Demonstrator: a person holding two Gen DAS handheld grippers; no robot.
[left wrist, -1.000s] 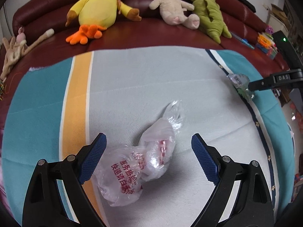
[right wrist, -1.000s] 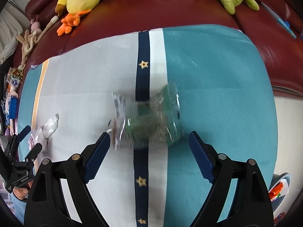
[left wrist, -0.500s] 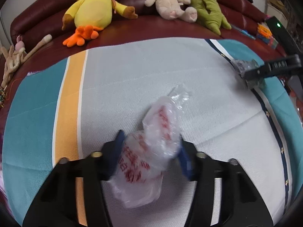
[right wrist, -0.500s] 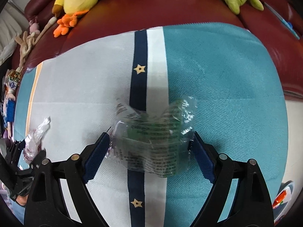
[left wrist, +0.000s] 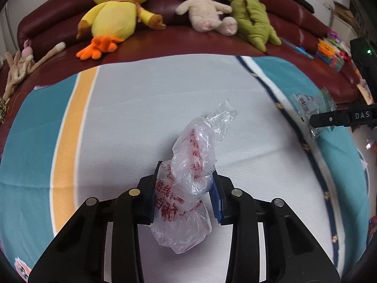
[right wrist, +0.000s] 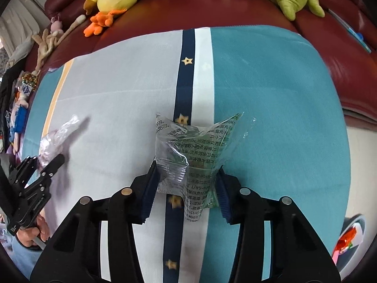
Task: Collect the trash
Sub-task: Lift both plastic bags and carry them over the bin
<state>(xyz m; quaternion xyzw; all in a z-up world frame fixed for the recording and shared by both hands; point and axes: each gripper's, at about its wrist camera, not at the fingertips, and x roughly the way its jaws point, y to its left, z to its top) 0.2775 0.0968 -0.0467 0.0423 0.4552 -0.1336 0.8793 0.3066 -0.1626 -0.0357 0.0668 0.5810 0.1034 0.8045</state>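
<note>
Left wrist view: the left gripper, jaws just closing, pinches a crumpled clear plastic bag printed in red, which bulges out ahead of and behind the pads over the striped cloth.

Right wrist view: the right gripper, jaws likewise just closing, pinches a clear green-printed wrapper; its corners flare ahead of the pads.

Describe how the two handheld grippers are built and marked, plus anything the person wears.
Both the left gripper and right gripper are black plastic linkages with silver rivets and ribbed blue pads. White "DAS" lettering marks the right one. A blue trouser leg shows.
</note>
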